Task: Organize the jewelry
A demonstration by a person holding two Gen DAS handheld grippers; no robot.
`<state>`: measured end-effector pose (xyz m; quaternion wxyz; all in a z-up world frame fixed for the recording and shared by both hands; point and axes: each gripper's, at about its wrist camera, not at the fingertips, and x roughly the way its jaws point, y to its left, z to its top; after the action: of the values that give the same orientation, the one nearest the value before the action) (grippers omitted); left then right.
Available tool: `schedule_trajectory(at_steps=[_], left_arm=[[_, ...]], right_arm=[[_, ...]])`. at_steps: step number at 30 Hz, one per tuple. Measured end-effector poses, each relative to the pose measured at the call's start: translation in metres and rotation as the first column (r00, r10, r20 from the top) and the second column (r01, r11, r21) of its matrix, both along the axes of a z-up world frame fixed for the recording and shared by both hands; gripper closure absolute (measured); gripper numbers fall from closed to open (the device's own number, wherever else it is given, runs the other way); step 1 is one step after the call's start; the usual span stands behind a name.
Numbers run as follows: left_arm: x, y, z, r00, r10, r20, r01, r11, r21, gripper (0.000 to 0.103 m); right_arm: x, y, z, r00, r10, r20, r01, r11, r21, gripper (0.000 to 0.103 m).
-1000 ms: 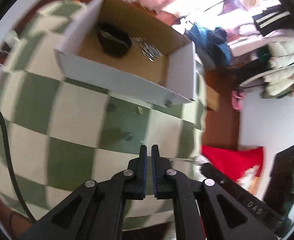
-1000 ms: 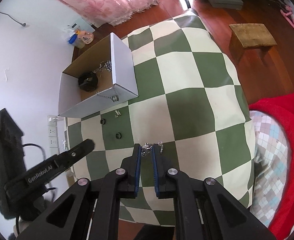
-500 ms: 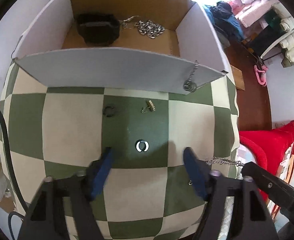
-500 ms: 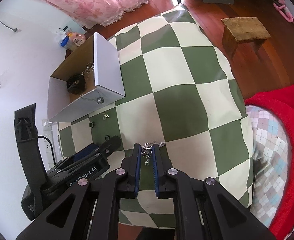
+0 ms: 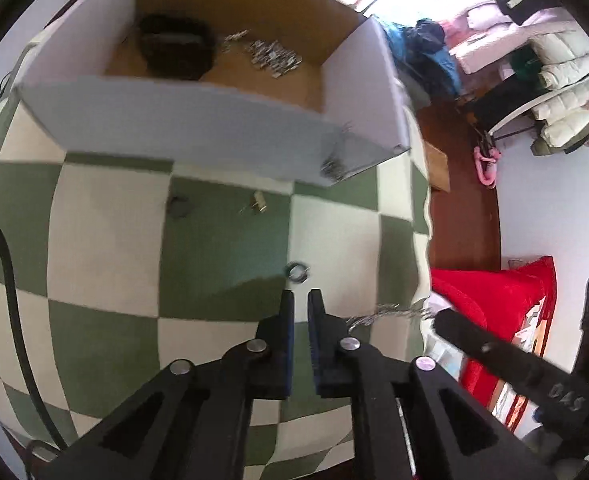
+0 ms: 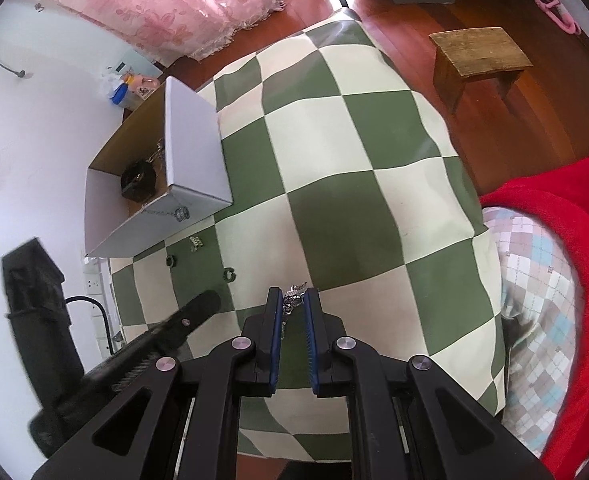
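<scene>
Left wrist view shows the left gripper [image 5: 300, 296] nearly closed and empty, just short of the ring [image 5: 297, 271] on the cloth [image 5: 106, 216]. It should spread its fingers and straddle the ring before pinching. The right gripper [image 6: 293, 300] holds a chain [image 6: 294, 294], which belongs in the box [image 6: 190, 152].

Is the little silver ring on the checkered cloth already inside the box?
No, the silver ring lies on the checkered cloth just ahead of the left gripper, outside the cardboard box.

Shiny metal chain [image 6: 294, 294], matt cardboard box [image 5: 198, 120], soft checked cloth [image 6: 354, 184], glossy wooden floor [image 6: 534, 120].
</scene>
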<state>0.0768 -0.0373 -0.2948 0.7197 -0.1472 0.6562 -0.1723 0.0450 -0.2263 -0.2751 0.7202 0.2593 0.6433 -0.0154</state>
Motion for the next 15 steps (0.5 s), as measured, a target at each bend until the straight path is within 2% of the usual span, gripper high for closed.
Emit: schedule_trajectory(at_steps=[1,2,3,7,12,15], left_arm=[[0.000,-0.003,0.001,1.000,-0.009,0.007,0.009,1.000,0.008,0.075],[0.002,-0.010,0.002,0.999,-0.030,0.012,0.029,0.999,0.032,0.050],[0.004,-0.016,0.002,0.999,-0.045,0.022,0.044,0.998,0.054,0.045],[0.009,-0.032,-0.001,0.996,-0.079,0.040,0.075,0.992,0.101,0.045],[-0.003,-0.031,-0.003,0.989,-0.134,0.058,0.119,0.968,0.221,0.047],[-0.003,-0.038,-0.003,0.987,-0.149,0.063,0.130,0.962,0.238,0.047]], right_arm=[[-0.001,-0.001,-0.001,1.000,-0.003,-0.001,0.003,1.000,-0.001,0.092],[-0.001,-0.003,-0.001,1.000,-0.008,-0.004,0.008,1.000,-0.003,0.092],[-0.002,-0.005,-0.002,1.000,-0.013,-0.006,0.013,1.000,-0.004,0.092],[-0.005,-0.013,-0.005,0.999,-0.037,-0.012,0.036,0.999,-0.009,0.092],[-0.007,-0.019,-0.005,0.998,-0.056,-0.007,0.056,0.998,-0.020,0.092],[-0.006,-0.023,-0.005,0.998,-0.065,-0.004,0.064,0.998,-0.027,0.092]])
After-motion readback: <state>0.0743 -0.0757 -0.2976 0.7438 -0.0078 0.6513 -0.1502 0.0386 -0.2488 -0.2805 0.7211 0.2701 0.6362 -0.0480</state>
